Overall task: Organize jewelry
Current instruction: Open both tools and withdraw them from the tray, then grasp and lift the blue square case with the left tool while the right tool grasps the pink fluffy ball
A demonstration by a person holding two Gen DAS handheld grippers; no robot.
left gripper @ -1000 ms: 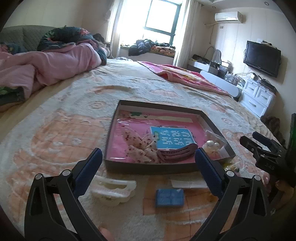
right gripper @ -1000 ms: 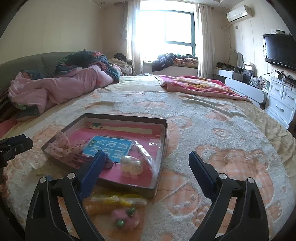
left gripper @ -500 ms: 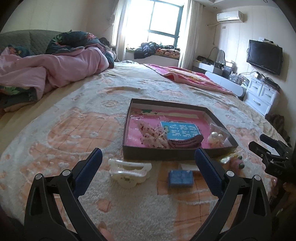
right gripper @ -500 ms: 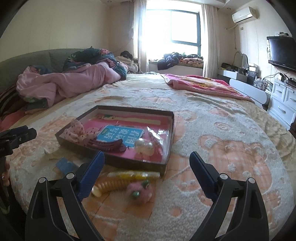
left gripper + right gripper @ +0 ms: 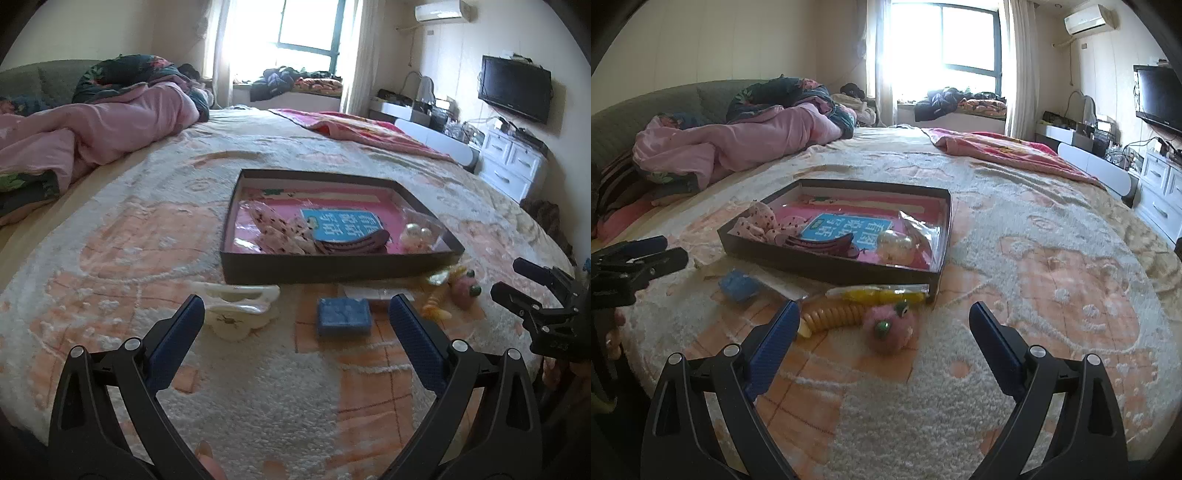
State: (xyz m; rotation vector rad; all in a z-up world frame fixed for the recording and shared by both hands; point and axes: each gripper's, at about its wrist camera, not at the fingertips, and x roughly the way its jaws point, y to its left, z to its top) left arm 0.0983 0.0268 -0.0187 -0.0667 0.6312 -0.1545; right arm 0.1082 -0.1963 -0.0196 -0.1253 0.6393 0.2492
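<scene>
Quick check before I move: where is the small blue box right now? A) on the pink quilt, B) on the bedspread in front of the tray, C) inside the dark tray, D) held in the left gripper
B: the small blue box lies on the bedspread just outside the dark tray's near wall, ahead of the open left gripper.

Sunlit window (image 5: 945, 37), cream walls, wall TV (image 5: 515, 88), white drawers (image 5: 511, 168), patterned bedspread (image 5: 1034, 266)

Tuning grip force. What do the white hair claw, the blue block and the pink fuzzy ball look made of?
White hair claw: likely hard glossy plastic, pearly sheen. Blue block: unclear, matte with a bumpy top, maybe foam or plastic. Pink fuzzy ball: soft plush or yarn, fuzzy outline.
</scene>
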